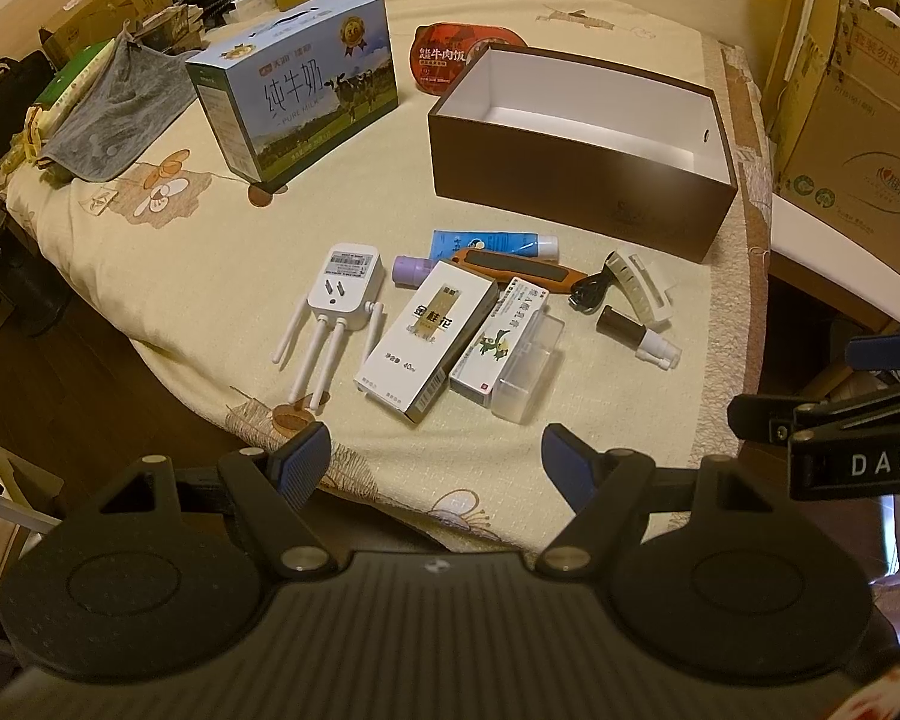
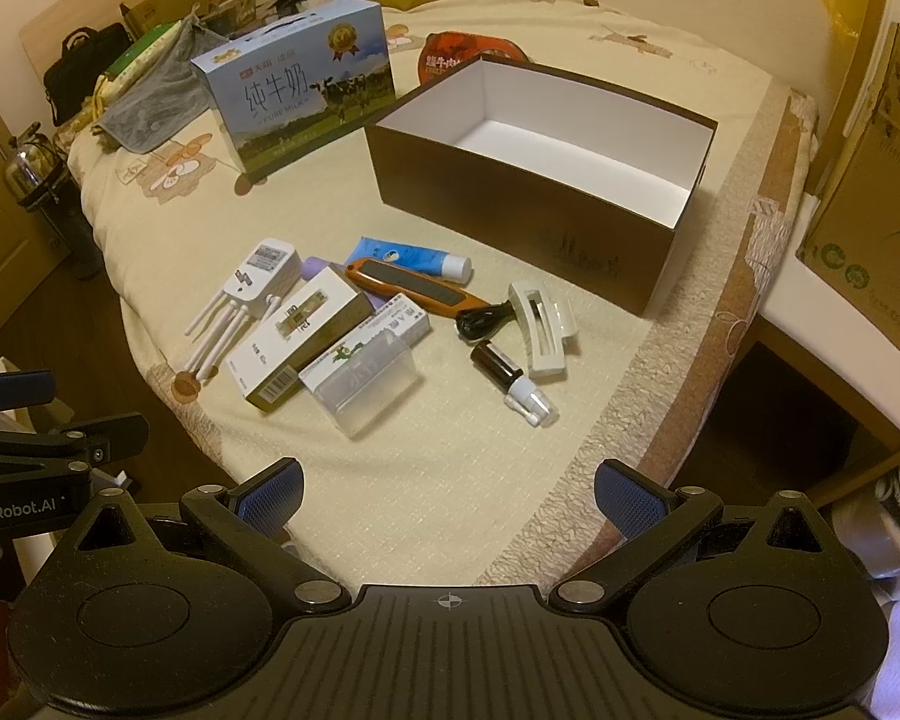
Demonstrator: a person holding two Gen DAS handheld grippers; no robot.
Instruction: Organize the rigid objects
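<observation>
Both grippers hover above the near edge of the bed; left gripper (image 1: 435,459) has its blue pads spread wide with nothing between them; right gripper (image 2: 448,492) likewise wide apart, nothing held.

Beyond the fingertips, on the cream bedspread (image 1: 180,276), lies a loose cluster of small items, none touched by either gripper; nearest is a clear plastic case (image 1: 528,369), lying against a white-and-green medicine carton (image 1: 491,339); just left of that, a taller white-and-gold carton (image 1: 429,339), lying flat; left again, a white plug-in router (image 1: 342,300) with four antennas pointing toward the camera.

Behind the cartons: a purple cap (image 1: 410,270), partly hidden; a blue tube (image 1: 492,243) with white cap; an orange-handled tool (image 1: 519,269) lying across the tube's near side; right of these a coiled black cable (image 1: 591,291) touching a white hair clip (image 1: 639,285); a brown spray bottle (image 1: 636,330) with white nozzle just in front of the clip.

Farther back, right of centre, stands an open brown box (image 1: 582,192), white inside, interior bare as far as visible; well apart from the cluster.

Behind it a red round food pack (image 1: 444,57), partly hidden by the box; to the left a milk carton (image 1: 297,90), upright; a grey cloth (image 1: 108,114) at the far left edge; cardboard boxes (image 1: 852,120) stacked off the bed at right.
</observation>
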